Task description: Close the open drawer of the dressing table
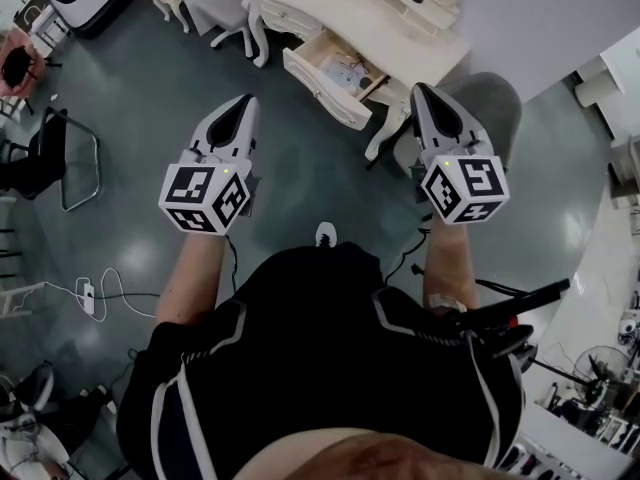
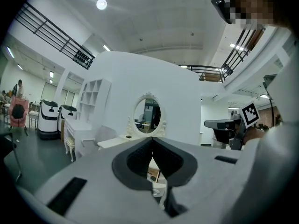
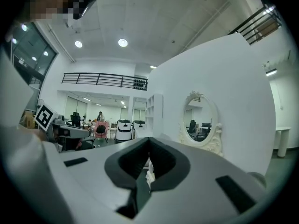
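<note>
Drawer open, nothing reached yet

The drawer [image 1: 328, 76] of the dressing table [image 1: 385, 23] stands pulled out, well ahead of the person, so the whole push is left to do. The left gripper [image 1: 244, 105] and right gripper [image 1: 424, 94] hover apart from it, jaws pressed together on nothing.

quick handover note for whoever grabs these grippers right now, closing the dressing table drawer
Left gripper: jaws together, empty, held in the air short of the table.
Right gripper: jaws together, empty, held in the air near the grey padded stool.
Cream dressing table stands ahead; its drawer is pulled out, with small items inside.
Done: nothing yet; neither gripper touches the drawer.
Left: step closer and push the drawer front in until flush.
</note>
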### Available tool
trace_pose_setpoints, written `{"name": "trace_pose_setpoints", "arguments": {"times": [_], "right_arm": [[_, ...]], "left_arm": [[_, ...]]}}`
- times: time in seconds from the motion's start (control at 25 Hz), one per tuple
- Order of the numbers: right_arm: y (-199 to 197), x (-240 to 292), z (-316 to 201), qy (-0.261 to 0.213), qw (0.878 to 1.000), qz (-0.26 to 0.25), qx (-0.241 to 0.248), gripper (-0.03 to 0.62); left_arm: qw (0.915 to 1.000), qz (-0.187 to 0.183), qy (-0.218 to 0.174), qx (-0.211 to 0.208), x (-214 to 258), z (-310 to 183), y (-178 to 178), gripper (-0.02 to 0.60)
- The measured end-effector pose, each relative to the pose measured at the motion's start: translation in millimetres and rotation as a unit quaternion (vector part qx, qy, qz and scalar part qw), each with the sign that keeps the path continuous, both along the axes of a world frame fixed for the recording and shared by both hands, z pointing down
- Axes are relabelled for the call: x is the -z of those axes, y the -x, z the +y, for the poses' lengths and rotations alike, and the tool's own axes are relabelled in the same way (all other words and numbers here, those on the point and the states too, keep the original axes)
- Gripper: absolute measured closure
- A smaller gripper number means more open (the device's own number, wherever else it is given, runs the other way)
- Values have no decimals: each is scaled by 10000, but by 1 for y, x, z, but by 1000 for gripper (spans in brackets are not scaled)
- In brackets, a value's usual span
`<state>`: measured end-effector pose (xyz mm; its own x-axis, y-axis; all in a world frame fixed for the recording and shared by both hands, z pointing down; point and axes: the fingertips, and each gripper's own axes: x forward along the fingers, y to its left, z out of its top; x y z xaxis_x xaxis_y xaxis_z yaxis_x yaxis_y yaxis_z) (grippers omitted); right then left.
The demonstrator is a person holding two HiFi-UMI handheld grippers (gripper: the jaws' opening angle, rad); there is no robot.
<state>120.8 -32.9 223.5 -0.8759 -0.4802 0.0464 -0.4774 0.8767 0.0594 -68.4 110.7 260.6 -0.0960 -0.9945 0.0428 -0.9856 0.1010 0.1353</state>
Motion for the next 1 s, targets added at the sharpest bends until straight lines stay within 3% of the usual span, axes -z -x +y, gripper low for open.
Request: {"name": "trace_pose_setpoints", "arguments": {"times": [0.6,0.84,1.0], "right_arm": [[-25,-12,-115,164,9997,-152,19,589],[-27,-18,-137,192,9996,-198,-9,589],[-21,-19,-149,160,9996,-140,-162,589]], "left_arm": [[9989,-266,308,-250,-1,-128,-23,577],[9960,-595,413,-517,1,-162,-31,577],[9948,-608,369,-724,-1,-182,-21,577]]}}
